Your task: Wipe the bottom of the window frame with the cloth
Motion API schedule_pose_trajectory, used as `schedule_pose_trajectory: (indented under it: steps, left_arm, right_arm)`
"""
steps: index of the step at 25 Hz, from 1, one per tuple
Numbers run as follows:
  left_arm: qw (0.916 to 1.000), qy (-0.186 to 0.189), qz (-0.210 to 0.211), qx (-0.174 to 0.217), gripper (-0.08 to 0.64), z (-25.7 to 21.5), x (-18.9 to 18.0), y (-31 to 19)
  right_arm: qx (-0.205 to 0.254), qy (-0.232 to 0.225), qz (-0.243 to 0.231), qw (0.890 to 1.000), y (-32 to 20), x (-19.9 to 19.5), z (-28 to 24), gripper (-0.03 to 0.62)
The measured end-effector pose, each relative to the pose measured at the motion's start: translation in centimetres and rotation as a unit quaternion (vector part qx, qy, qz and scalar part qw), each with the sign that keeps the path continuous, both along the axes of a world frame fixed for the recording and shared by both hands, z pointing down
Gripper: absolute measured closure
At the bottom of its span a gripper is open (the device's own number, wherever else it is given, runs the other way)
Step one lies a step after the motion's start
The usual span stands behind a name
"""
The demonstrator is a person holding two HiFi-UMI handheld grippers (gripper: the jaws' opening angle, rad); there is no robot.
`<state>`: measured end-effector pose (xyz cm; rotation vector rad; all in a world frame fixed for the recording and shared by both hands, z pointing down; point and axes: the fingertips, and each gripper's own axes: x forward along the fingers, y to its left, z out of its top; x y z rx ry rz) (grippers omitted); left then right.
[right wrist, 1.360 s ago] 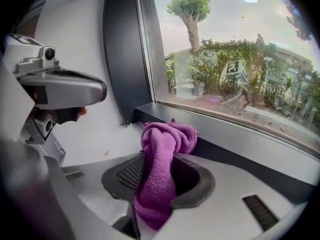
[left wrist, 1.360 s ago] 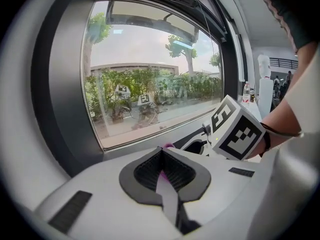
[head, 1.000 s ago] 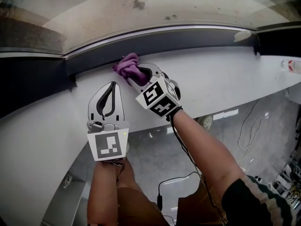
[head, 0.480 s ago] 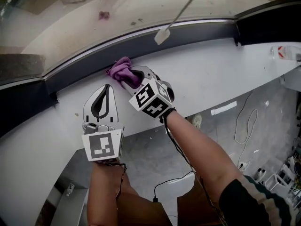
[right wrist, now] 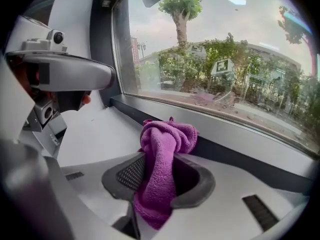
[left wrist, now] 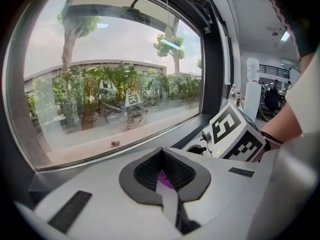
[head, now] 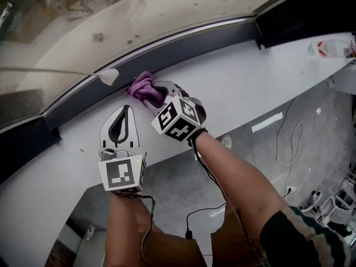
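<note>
Clamping bunched purple cloth (right wrist: 167, 136): right gripper (head: 156, 93) jaws.

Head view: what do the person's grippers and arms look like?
Left gripper and right gripper: white shells, dark grey jaw linings, cubes with black-and-white square markers. Black cable runs down the right arm; dark, light-striped sleeve at its shoulder.

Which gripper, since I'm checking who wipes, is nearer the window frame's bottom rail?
Right. The right gripper holds the purple cloth against the frame; the left gripper rests on the sill, apart from it.
</note>
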<state>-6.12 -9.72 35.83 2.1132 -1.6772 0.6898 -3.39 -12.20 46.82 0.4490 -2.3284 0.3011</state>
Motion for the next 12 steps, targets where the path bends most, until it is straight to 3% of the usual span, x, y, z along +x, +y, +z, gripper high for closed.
schedule_pose_trajectory:
  steps: [12]
  left_arm:
    - [0.9990,0.016,0.042,0.000,0.551,0.6,8.3,-3.3]
  right_arm:
    - [0.006,-0.001,0.040,0.999,-2.8,7.6,0.1,0.437]
